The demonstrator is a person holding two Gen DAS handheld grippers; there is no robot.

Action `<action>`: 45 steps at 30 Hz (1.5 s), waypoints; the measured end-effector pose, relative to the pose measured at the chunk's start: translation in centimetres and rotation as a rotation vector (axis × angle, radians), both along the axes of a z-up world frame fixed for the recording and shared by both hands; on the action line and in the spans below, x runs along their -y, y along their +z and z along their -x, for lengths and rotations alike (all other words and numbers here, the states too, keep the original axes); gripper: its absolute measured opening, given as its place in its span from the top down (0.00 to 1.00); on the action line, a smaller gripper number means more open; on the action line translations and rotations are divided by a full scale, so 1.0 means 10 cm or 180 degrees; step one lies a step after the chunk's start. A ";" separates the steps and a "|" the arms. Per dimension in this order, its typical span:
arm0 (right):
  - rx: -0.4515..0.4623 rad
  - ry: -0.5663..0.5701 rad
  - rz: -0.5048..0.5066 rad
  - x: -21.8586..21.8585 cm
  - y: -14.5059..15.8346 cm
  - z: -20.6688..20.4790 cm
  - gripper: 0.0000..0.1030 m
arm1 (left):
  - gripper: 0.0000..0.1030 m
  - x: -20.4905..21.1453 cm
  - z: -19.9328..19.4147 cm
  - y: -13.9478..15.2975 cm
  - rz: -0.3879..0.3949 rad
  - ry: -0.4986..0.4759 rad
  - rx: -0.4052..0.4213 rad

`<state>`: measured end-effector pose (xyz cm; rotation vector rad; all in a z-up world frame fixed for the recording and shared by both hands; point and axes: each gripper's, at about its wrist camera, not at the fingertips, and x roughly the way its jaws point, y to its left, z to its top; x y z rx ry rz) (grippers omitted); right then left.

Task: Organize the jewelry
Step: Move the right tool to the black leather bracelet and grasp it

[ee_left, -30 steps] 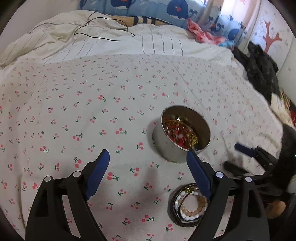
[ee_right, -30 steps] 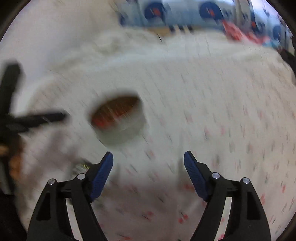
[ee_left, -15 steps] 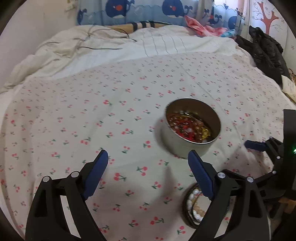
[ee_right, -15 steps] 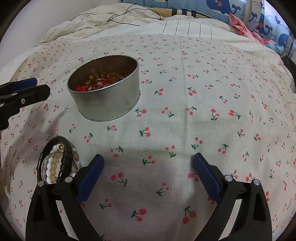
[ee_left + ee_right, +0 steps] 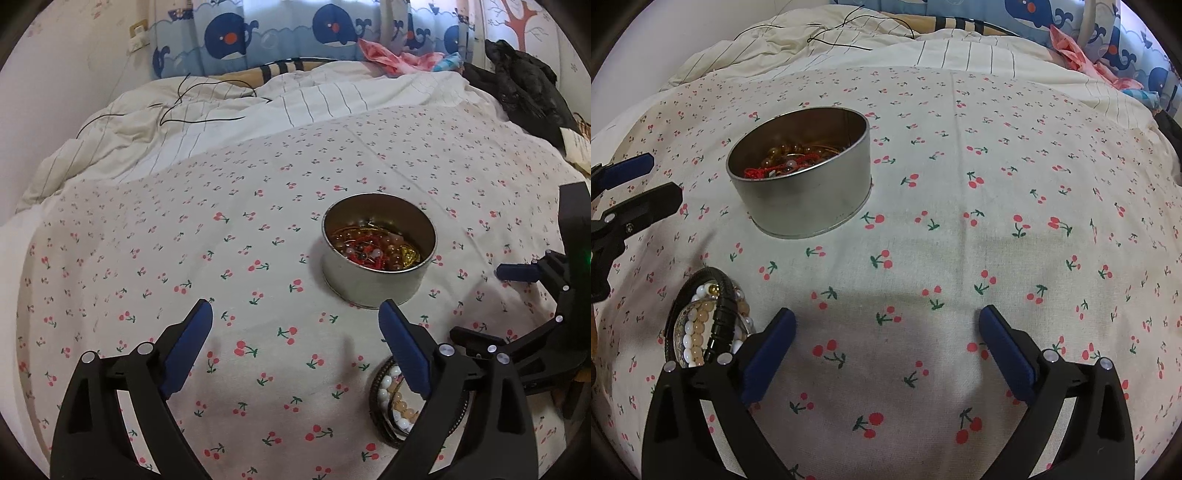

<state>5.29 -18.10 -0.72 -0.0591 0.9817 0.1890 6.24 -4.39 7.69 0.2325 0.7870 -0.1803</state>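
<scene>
a round silver metal tin [image 5: 373, 284] [image 5: 809, 199] stands upright on the white bedsheet printed with red cherries [image 5: 147, 258] [image 5: 997, 184], holding a tangle of amber, red and pale beaded jewelry [image 5: 373, 251] [image 5: 786, 158]. near the tin, closer to the cameras, lies a small pile of bracelets [image 5: 391, 406] [image 5: 709, 325]: white beads, peach beads and a black band. the left gripper [image 5: 295, 343] hovers over bare sheet, its blue-padded jaws spread wide and holding nothing. the right gripper [image 5: 886, 343] is likewise spread wide and empty, the bracelets just beside its left finger.
</scene>
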 end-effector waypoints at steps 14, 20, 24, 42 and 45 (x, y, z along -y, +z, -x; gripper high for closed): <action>-0.0022 0.0039 0.0024 -0.01 0.01 0.05 0.07 | 0.14 0.10 0.06 0.02 -0.0068 -0.0087 0.0042; -0.0056 0.0109 0.0039 0.00 0.02 0.08 0.07 | 0.13 0.08 0.03 -0.01 0.0002 -0.0098 -0.0046; -0.0060 0.0168 -0.0153 0.07 0.07 0.11 0.08 | 0.13 -0.09 -0.10 -0.06 0.0401 -0.0036 -0.0365; 0.0255 0.0980 -0.0766 -0.29 0.34 0.36 0.67 | 0.11 -0.43 -0.25 -0.09 0.0778 0.0284 -0.0505; 0.0246 0.0964 -0.0786 -0.32 0.34 0.32 0.67 | 0.11 -0.46 -0.26 -0.08 0.0805 0.0329 -0.0493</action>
